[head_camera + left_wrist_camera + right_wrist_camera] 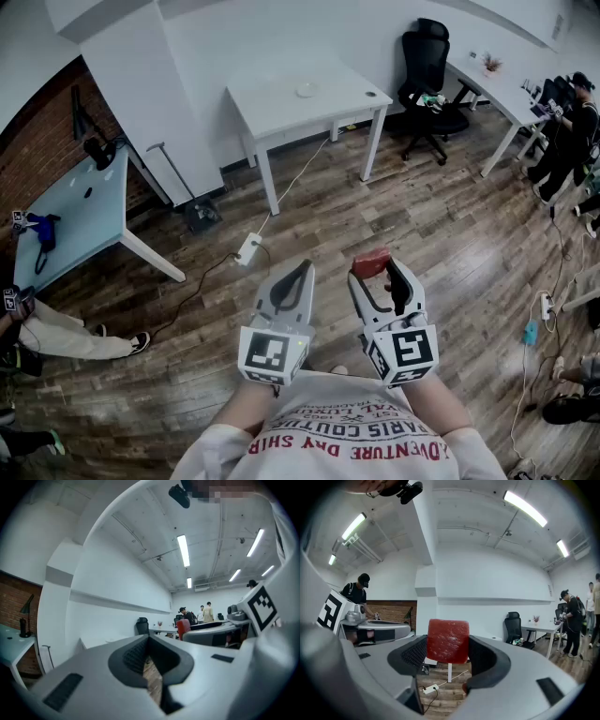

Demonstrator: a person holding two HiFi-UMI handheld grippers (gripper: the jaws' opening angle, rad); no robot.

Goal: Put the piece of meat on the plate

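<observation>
A red cube of meat (370, 262) sits between the jaws of my right gripper (376, 269), which is shut on it and holds it level well above the wooden floor. In the right gripper view the meat (448, 641) fills the gap between the dark pads (414, 652). My left gripper (303, 268) is level beside it, to the left, with its jaws together and nothing in them; only a thin slit shows in the left gripper view (150, 644). A small white plate (307, 90) lies on the white table (281, 108) far ahead.
A power strip (249, 247) and its cable lie on the floor between me and the table. A black office chair (427, 70) and a white desk (497, 89) stand at the right, a pale blue table (80, 211) at the left. People sit at both edges.
</observation>
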